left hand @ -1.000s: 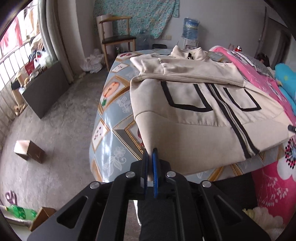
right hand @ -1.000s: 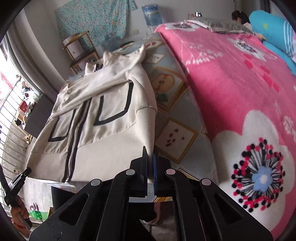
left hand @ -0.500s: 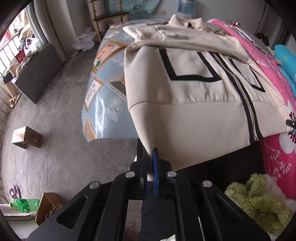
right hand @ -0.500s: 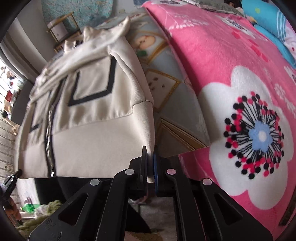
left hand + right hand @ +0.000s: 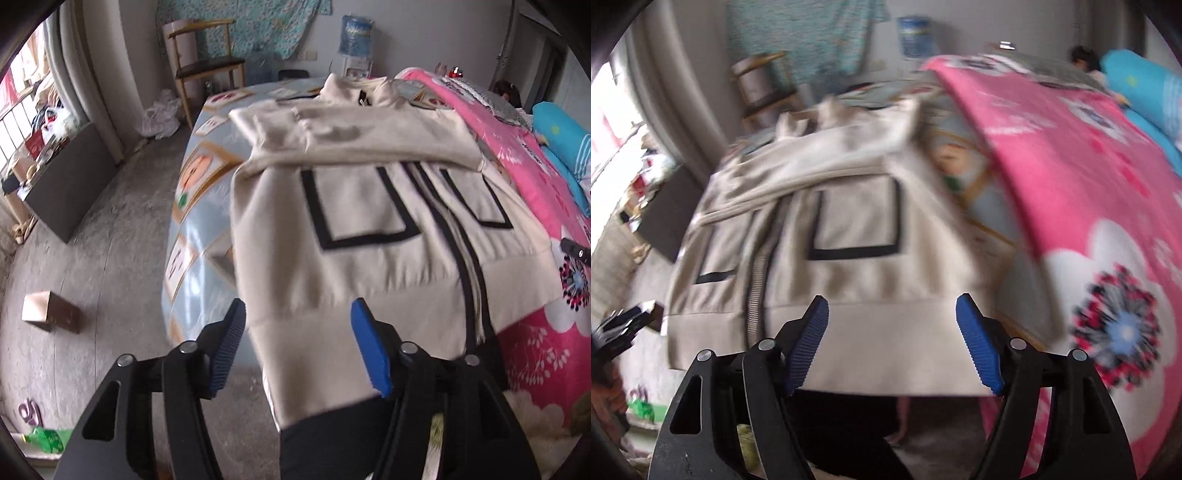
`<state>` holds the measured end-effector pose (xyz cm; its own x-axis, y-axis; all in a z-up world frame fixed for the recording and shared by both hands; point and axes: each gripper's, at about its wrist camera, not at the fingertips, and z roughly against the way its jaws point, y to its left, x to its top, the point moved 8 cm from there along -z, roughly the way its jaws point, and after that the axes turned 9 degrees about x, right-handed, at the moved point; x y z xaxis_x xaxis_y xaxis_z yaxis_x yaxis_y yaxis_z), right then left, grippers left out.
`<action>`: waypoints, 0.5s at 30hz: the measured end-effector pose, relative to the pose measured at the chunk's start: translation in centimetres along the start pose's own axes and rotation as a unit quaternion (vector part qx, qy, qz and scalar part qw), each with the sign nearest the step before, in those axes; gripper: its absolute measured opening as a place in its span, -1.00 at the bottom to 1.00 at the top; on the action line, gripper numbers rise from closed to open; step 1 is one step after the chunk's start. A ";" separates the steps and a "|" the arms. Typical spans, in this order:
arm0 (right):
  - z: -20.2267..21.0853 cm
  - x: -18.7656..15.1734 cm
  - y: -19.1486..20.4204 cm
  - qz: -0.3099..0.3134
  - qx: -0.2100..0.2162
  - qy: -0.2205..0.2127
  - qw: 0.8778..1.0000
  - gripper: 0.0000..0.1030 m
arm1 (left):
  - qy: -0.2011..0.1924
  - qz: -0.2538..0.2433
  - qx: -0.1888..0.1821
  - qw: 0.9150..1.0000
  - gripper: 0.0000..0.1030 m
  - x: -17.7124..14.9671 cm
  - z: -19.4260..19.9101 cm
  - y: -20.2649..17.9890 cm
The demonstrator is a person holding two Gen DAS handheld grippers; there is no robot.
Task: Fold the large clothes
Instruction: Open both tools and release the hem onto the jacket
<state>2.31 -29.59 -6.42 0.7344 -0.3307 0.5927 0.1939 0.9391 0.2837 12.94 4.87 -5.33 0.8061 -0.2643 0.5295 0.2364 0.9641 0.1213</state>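
Observation:
A cream zip jacket [image 5: 369,236] with black pocket outlines lies face up on the bed, sleeves folded across its chest and its hem hanging over the bed's near edge. My left gripper [image 5: 297,325] is over the hem's left corner, its jaws opening, and the blue pads [image 5: 369,350] do not press on the cloth. In the blurred right wrist view the same jacket [image 5: 849,229] fills the middle. My right gripper [image 5: 892,314] is over the hem's right part, jaws opening, with the hem behind them and free of the pads.
The bed carries a blue picture-print sheet [image 5: 192,206] and a pink flowered blanket [image 5: 1089,192]. A wooden chair [image 5: 203,55] and a water bottle [image 5: 356,33] stand at the far wall. A cardboard box [image 5: 50,312] lies on the grey floor. A person's dark trouser leg [image 5: 332,443] is below the left gripper.
Both grippers, shut on the jacket's hem corners before, have let go and stand wide. The hem has dropped over the bed's edge and both cameras have drawn back from it.

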 end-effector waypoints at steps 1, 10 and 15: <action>-1.1 0.3 1.2 0.018 0.010 0.008 1.000 0.45 | -0.001 -0.005 0.002 1.000 0.18 0.7 -0.5 -0.6; -7.2 0.1 5.3 0.095 -0.005 0.055 0.994 0.46 | 0.041 -0.042 0.016 0.998 0.19 2.2 -6.6 -4.8; -8.5 -0.7 4.8 0.095 -0.019 0.071 0.993 0.46 | 0.057 -0.038 0.021 0.997 0.19 0.9 -7.7 -4.9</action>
<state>8.23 -24.08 -11.93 0.8438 -0.1334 0.5199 0.0661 0.9871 0.1459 16.64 -0.32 -11.89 0.8436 -0.3366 0.4184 0.2789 0.9405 0.1943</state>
